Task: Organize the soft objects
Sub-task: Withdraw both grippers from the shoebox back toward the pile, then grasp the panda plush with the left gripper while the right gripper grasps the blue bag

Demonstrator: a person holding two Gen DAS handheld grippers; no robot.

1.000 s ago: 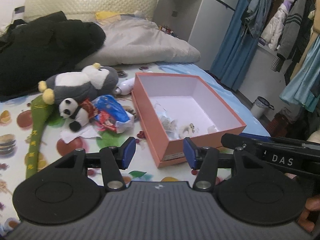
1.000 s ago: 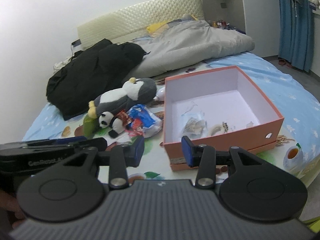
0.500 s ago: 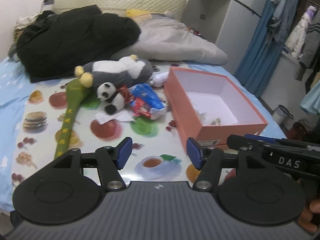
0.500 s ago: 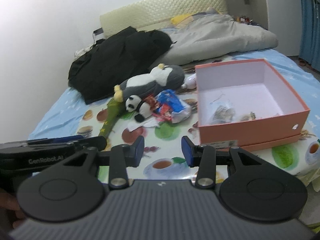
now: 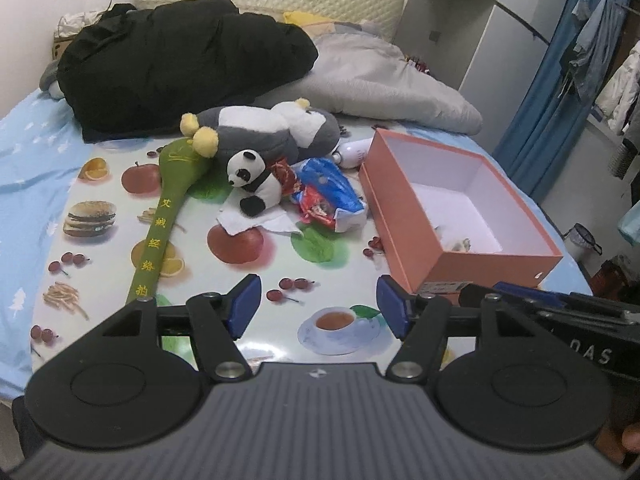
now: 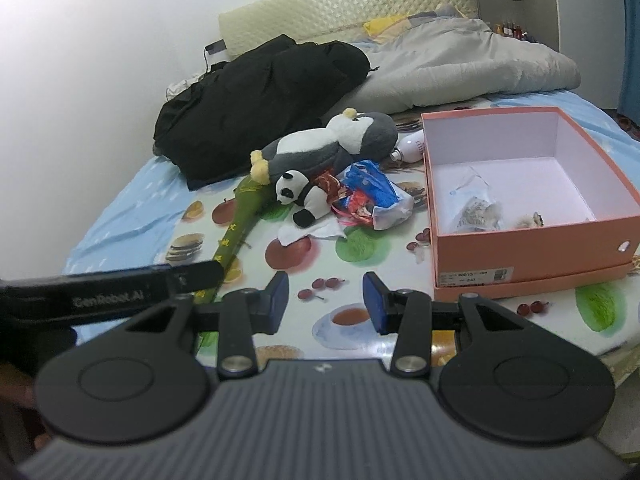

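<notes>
A grey and white penguin plush [image 5: 264, 132] [image 6: 332, 146] lies on the bed's fruit-print mat. A small panda plush [image 5: 252, 182] [image 6: 302, 196] lies in front of it, beside a long green padded stick [image 5: 164, 216] [image 6: 240, 224]. An open orange box [image 5: 452, 208] [image 6: 532, 196] stands to the right with small items inside. My left gripper [image 5: 318, 306] and right gripper [image 6: 324, 300] are both open and empty, held near the mat's front edge, well short of the toys.
Blue and red snack bags [image 5: 328, 194] and white tissue [image 5: 256, 222] lie by the panda. A white bottle [image 5: 354, 152] lies behind the box. A black coat [image 5: 180, 64] and grey quilt [image 5: 380, 80] fill the back of the bed. Clothes hang at right.
Both grippers have pulled back from the box and toys, and the left one has swung left. More of the mat shows now. Both stay open and empty.
</notes>
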